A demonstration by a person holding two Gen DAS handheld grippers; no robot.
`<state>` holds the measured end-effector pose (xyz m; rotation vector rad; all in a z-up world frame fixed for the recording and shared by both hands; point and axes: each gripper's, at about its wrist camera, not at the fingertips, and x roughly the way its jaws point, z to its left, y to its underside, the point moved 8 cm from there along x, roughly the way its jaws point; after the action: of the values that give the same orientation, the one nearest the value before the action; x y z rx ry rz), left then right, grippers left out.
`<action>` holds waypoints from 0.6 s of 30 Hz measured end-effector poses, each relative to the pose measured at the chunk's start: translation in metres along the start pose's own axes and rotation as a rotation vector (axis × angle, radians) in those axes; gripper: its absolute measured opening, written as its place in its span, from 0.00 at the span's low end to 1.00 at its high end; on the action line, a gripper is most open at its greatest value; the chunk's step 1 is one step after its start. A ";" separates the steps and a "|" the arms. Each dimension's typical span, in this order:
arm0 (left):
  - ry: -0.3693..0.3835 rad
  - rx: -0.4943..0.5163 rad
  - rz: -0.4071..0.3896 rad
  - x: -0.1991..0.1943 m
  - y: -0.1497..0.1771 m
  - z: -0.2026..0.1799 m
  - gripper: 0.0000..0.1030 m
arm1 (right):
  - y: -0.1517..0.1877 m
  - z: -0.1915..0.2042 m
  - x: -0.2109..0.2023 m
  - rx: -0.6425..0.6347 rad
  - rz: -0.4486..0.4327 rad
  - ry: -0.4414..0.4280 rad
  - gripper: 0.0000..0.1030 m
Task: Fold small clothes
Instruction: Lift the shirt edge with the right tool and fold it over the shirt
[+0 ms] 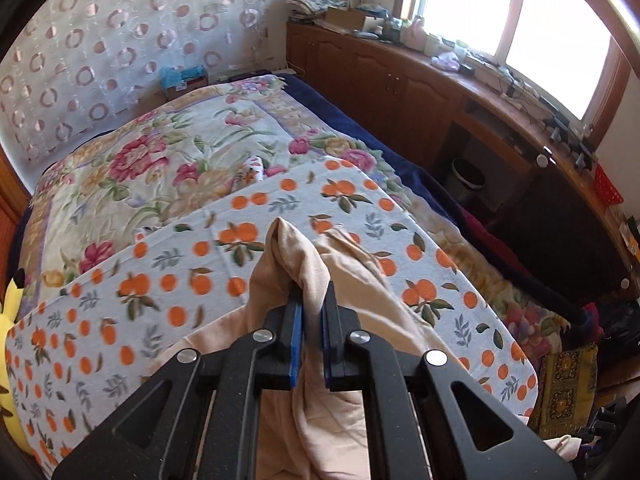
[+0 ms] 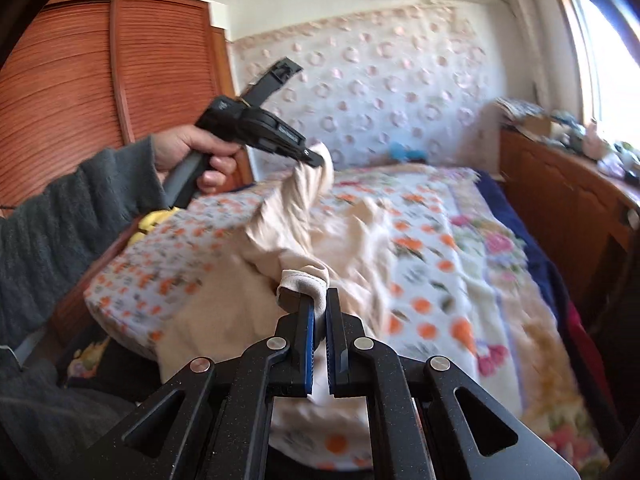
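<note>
A beige garment (image 1: pixel 344 280) hangs in a bunch over the orange-print blanket (image 1: pixel 160 280) on the bed. My left gripper (image 1: pixel 312 300) is shut on a fold of it, and cloth sticks up past the blue pads. In the right wrist view my right gripper (image 2: pixel 319 300) is shut on a hemmed edge of the same garment (image 2: pixel 280 216). The cloth stretches from there up to the left gripper (image 2: pixel 316 158), which a hand (image 2: pixel 188 148) in a grey sleeve holds raised at the left. The rest of the garment droops onto the orange-print blanket (image 2: pixel 420 264).
Under the blanket lies a floral bedspread (image 1: pixel 168 152). A wooden cabinet (image 1: pixel 400 88) with clutter on top runs along the bed's right side beneath a window (image 1: pixel 520 8). A yellow plush toy (image 1: pixel 10 312) lies at the left edge. A slatted wooden wardrobe (image 2: pixel 80 80) stands left.
</note>
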<state>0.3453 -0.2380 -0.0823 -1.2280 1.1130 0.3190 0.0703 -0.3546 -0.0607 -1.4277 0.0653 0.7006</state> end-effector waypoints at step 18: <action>0.002 0.075 -0.107 -0.048 0.057 0.023 0.45 | 0.001 -0.006 0.010 0.011 0.136 0.073 0.11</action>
<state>0.2933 -0.1806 -0.0784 -1.2163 1.0476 0.1938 0.0799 -0.3565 -0.0671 -1.4473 0.2243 0.7584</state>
